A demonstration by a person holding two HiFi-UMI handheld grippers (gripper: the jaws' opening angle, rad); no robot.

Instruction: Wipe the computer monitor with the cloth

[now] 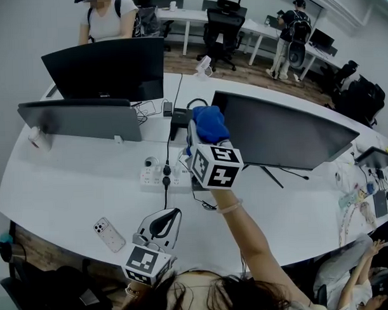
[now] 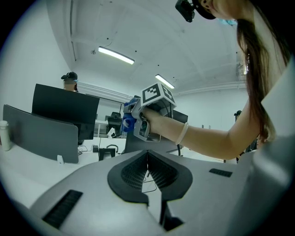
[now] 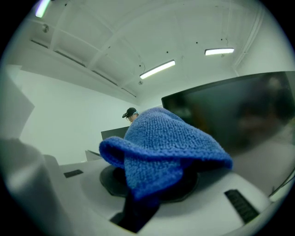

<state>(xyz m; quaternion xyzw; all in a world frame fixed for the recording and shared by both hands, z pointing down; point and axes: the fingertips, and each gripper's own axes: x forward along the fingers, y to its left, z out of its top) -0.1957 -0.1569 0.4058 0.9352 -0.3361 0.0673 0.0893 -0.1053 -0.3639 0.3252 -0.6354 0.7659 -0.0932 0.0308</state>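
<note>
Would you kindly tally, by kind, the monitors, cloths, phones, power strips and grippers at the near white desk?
Monitors: 3 (black monitor, grey-backed monitor, large right monitor)
Blue cloth: 1
Phone: 1
Power strip: 1
Grippers: 2 (left gripper, right gripper)
Total: 8
A dark item at the far-right edge is unclear, uncounted.

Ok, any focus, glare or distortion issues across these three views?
Right gripper view: the blue cloth is sharp, the monitor behind it soft and dim, inside a round fisheye vignette. Left gripper view: ceiling strip lights blow out slightly. Head view: the white desk bows from wide-angle distortion.
</note>
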